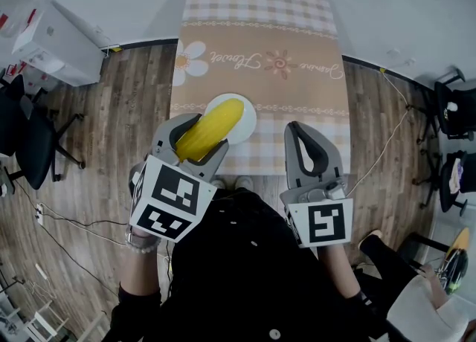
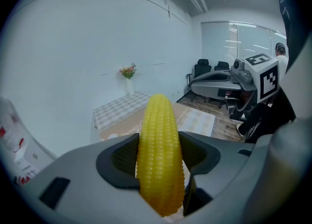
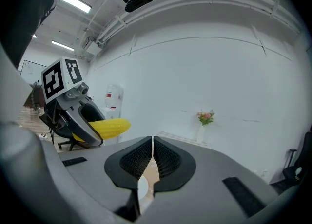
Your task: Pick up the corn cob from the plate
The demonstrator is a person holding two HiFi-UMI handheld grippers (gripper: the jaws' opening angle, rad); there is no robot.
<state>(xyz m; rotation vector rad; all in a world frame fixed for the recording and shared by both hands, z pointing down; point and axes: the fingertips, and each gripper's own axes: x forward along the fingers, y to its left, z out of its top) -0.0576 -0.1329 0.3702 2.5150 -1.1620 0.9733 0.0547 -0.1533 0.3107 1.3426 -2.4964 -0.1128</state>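
A yellow corn cob is clamped in my left gripper, lifted above the white plate near the table's front edge. In the left gripper view the corn cob stands between the dark pads, its tip pointing away from me. My right gripper hangs to the right of the plate, jaws shut with nothing in them. In the right gripper view its own gripper has pads touching, and the corn cob shows at left.
A table with a beige checked cloth runs away from me on a wooden floor. Office chairs stand at the left and another chair at the right. A white cabinet is at upper left. A vase of flowers sits at the table's far end.
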